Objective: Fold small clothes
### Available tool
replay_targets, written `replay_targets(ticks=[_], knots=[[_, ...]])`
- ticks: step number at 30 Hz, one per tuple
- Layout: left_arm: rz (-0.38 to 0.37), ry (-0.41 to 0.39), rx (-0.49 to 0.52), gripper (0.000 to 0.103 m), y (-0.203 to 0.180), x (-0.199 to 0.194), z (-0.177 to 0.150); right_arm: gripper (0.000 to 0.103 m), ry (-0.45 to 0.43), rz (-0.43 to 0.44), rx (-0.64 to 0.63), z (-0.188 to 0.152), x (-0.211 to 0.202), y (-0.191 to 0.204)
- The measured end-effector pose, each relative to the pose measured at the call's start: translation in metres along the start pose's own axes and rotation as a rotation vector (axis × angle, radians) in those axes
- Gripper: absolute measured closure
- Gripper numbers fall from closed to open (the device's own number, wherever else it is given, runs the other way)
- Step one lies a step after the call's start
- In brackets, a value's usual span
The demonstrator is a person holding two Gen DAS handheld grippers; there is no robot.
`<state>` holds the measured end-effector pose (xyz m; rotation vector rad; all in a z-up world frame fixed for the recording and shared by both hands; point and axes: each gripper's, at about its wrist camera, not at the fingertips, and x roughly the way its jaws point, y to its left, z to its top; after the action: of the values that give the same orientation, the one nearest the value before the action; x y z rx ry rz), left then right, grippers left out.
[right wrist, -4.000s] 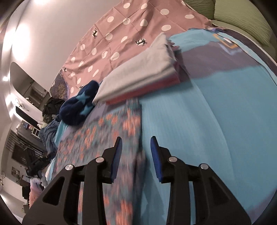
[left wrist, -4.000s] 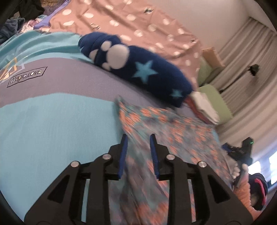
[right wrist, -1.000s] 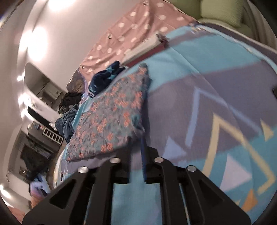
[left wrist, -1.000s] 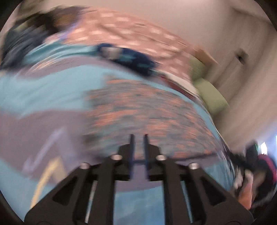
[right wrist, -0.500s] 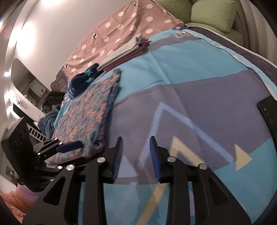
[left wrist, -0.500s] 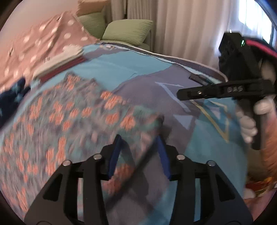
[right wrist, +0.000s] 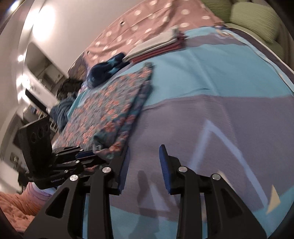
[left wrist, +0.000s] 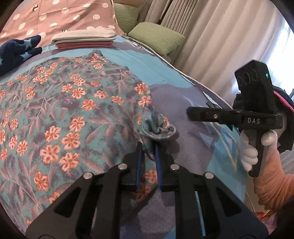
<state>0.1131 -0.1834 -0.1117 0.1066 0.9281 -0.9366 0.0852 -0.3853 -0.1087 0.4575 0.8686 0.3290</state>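
The left claw (left wrist: 148, 147) pinches the near corner of the floral garment (left wrist: 73, 103) spread on the bed (right wrist: 211, 88) — the right claw (right wrist: 144, 161) hangs open, and should probably catch the matching corner before folding.

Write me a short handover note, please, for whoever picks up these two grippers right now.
Left gripper: shut on the bunched corner of the floral garment.
Right gripper: open, holding nothing, over the bedspread beside that corner.
The garment lies mostly spread flat on the bedspread. A folded stack and a navy star item sit at the far end near the polka-dot pillow.
Done: corner pinched. Left: probably grab a second point with the right gripper, fold the garment, add it to the stack.
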Motion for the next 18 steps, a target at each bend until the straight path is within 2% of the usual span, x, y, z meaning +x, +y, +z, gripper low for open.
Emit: replay_targets(ticks=[8,10,13,14,15,16,17,18], knots=[[0.013,-0.006,0.028,0.087,-0.009,0.0,-0.002,0.066,0.183,-0.016,-0.026,0.028,0.04,0.026],[0.01,-0.008,0.046,0.087,-0.012,-0.001,-0.002,0.066,0.242,-0.061,-0.09,0.028,0.05,0.039],[-0.004,-0.011,0.062,0.083,-0.015,0.0,-0.001,0.083,0.244,-0.148,-0.183,0.024,0.047,0.04],[-0.011,-0.015,0.068,0.078,-0.017,-0.001,-0.001,0.084,0.238,-0.142,-0.154,0.023,0.043,0.032],[-0.017,-0.018,0.08,0.07,-0.019,-0.002,-0.001,0.089,0.227,-0.167,-0.114,0.023,0.036,0.022],[-0.021,-0.018,0.093,0.065,-0.022,-0.002,-0.001,0.103,0.216,-0.225,-0.112,0.021,0.033,0.017],[-0.024,-0.017,0.11,0.057,-0.026,-0.002,-0.001,0.103,0.193,-0.255,-0.103,0.02,0.026,0.011],[-0.021,-0.012,0.139,0.05,-0.033,-0.001,-0.001,0.103,0.183,-0.23,-0.07,0.02,0.021,0.005]])
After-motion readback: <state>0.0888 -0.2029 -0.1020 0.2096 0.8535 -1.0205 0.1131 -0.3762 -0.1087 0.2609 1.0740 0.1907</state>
